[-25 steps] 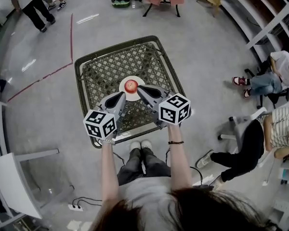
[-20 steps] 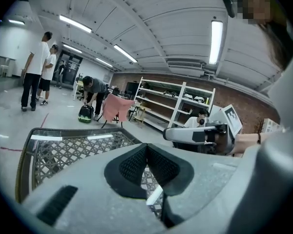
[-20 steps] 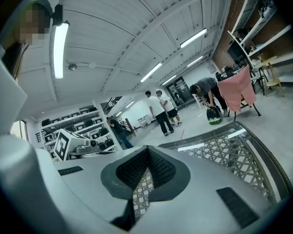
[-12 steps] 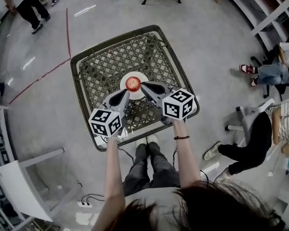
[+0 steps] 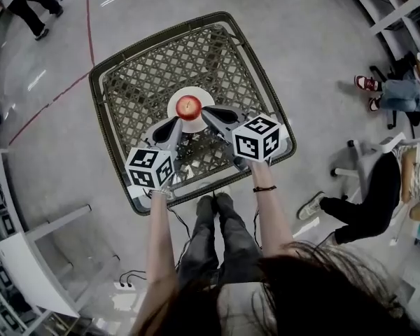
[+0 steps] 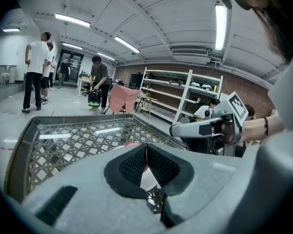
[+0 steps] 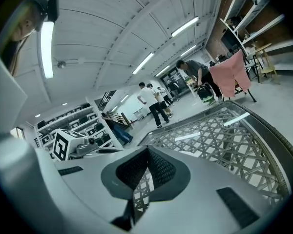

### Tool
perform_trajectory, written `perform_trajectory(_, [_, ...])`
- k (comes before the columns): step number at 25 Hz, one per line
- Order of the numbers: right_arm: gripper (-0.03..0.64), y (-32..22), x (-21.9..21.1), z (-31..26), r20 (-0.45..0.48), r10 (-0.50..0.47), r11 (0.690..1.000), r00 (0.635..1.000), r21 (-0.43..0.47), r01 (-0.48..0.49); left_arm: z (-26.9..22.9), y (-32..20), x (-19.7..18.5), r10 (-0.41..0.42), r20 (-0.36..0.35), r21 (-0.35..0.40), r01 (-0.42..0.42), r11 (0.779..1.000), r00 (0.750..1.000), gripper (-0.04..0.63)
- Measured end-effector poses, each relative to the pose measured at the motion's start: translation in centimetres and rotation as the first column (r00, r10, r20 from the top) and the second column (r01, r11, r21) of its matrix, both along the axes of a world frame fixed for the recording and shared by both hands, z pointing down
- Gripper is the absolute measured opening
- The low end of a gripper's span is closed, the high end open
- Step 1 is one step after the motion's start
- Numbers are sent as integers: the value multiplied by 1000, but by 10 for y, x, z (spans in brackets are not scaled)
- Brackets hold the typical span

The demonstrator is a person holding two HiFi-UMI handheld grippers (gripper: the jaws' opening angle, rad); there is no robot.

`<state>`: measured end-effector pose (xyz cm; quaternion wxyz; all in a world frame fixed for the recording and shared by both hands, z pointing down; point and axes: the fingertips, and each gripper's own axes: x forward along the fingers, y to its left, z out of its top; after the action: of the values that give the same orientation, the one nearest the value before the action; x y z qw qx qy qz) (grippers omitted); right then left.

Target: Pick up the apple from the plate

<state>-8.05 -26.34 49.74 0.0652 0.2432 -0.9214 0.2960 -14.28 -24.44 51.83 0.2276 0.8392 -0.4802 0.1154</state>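
Left gripper view: fingers [image 6: 133, 165] pressed together, nothing between them. Right gripper view: fingers [image 7: 162, 168] meet at the tips too, empty, with the lattice worktop [image 7: 219, 130] beyond. Head view: left gripper [image 5: 177, 126] and right gripper [image 5: 206, 113] point at the plate [image 5: 173, 110] from its near side, one on each flank. The red apple [image 5: 189, 106] sits on the white plate at mid worktop, just ahead of both tips; contact can't be told.

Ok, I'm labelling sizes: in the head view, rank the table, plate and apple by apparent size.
Largest: the lattice table.
Next: the white plate.
Smallest: the red apple, on the plate.
All three clearly differ.
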Motion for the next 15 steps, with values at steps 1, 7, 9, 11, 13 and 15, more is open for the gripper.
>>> perform_trajectory(1, [9, -1, 0, 3, 1, 3, 1000, 1000, -5, -3, 3, 0, 0, -1, 0, -4, 1, 1000, 1000, 11])
perform_trajectory(7, [9, -6, -1, 13, -2, 5, 1000, 1000, -21, -5, 12, -2, 1, 0, 14, -14, 0, 1000, 1000, 12])
perform_trajectory(9, [9, -8, -1, 16, -5, 5, 1000, 1000, -21, -5, 14, -3, 1, 4, 18, -13, -3, 1000, 1000, 12])
perform_trajectory(11, [9, -9, -1, 18, -4, 5, 1000, 1000, -20, -5, 16, -4, 0, 4, 23, -13, -4, 1000, 1000, 12])
perform_trajectory(13, [9, -10, -1, 20, -3, 5, 1000, 1000, -19, -5, 18, -4, -1, 7, 32, -13, -6, 1000, 999, 12])
perform_trajectory(15, [9, -10, -1, 22, -1, 7, 1000, 1000, -21, -7, 20, -5, -2, 7, 40, -13, -7, 1000, 999, 12])
